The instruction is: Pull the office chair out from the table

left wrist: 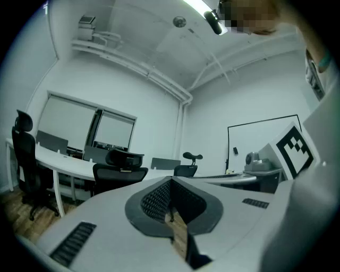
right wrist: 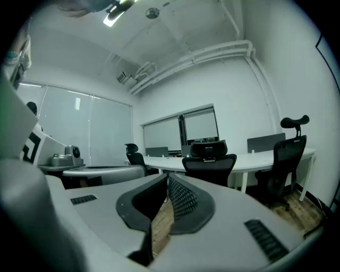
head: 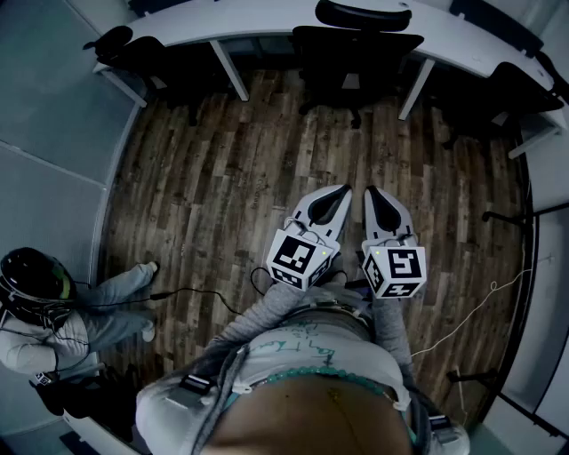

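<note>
Left gripper: the left gripper [head: 343, 190] is clenched with nothing in it, the pads meeting tip to tip in the left gripper view [left wrist: 171, 180], and it is held level, close to the body.
Right gripper: the right gripper [head: 371, 191] is just beside it, also clamped together and empty [right wrist: 167, 178], nose dipped a touch.
Chair: the office chair [head: 356, 46] is straight ahead and well apart from both grippers. It is tucked in at the white table [head: 267, 19] with its backrest facing us, and it sits dead centre in the right gripper view [right wrist: 210, 159].
Progress: my read is that nothing has started, with no contact on the chair.
Risk, grip: both jaws need to spread before they meet the backrest. If they arrive clenched they will only nudge the chair further under.
Risk, wrong chair: a chair on the left [head: 124, 44] and a chair on the right [head: 498, 93] look much the same, so drifting off-centre could mean grabbing the wrong one.
Risk, snag: a table leg [head: 412, 89] stands just beside the chair, and a slanted pull could catch the base on it.
Risk, rolling: on the wooden floor [head: 222, 178] I expect the chair to roll freely, so a sharp tug could run it into the person's legs.
Risk, bystander: a seated person [head: 53, 311] and a black cable [head: 196, 291] lie off to the left.
</note>
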Action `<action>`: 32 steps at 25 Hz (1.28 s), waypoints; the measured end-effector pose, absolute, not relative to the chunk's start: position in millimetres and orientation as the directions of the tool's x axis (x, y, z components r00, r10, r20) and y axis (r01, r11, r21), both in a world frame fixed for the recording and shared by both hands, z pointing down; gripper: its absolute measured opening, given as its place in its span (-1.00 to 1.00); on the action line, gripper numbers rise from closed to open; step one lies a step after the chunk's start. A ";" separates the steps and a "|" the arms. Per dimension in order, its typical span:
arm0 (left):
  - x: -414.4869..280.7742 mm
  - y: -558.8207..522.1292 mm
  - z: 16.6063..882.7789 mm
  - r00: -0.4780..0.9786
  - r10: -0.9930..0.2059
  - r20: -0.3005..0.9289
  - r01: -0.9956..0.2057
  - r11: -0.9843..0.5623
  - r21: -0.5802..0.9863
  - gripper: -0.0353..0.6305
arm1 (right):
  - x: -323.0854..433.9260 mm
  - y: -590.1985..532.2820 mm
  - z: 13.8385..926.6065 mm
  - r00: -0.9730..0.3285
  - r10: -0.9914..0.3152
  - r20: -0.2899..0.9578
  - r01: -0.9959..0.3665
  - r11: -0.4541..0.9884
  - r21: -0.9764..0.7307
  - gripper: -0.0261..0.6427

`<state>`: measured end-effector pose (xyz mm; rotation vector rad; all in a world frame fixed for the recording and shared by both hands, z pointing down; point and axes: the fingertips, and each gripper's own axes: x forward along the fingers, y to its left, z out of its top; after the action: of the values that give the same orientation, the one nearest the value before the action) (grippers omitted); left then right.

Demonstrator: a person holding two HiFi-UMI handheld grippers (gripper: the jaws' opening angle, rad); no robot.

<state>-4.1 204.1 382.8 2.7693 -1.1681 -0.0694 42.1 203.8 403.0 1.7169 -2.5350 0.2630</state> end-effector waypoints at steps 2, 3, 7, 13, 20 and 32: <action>0.5 203.8 382.0 0.698 -0.716 0.003 -0.707 -0.688 0.164 -0.86 | 48.3 204.2 401.3 -0.373 -0.917 0.141 -0.927 0.360 -0.111 -0.85; 2.7 203.8 381.9 0.697 -0.717 0.001 -0.707 -0.686 0.172 -0.86 | 51.6 204.9 400.5 -0.372 -0.919 0.135 -0.927 0.358 -0.114 -0.85; 10.8 206.6 386.9 0.686 -0.727 0.015 -0.715 -0.671 0.194 -0.86 | 64.9 210.4 401.2 -0.379 -0.917 0.125 -0.923 0.365 -0.125 -0.85; 16.7 213.9 394.9 0.667 -0.744 0.035 -0.730 -0.644 0.230 -0.86 | 74.0 215.6 412.6 -0.417 -0.897 0.147 -0.908 0.403 -0.114 -0.85; 1.1 197.9 397.3 0.651 -0.758 0.045 -0.749 -0.631 0.199 -0.86 | 56.2 196.0 415.9 -0.451 -0.880 0.148 -0.891 0.435 -0.126 -0.85; -7.7 86.0 378.4 0.715 -0.699 -0.005 -0.682 -0.699 0.215 -0.86 | 44.2 94.9 400.9 -0.404 -0.904 0.141 -0.914 0.393 -0.101 -0.85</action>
<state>-7.7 86.0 378.4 2.7231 -1.1083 -0.1270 44.2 94.9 400.9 1.6784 -2.5685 0.2496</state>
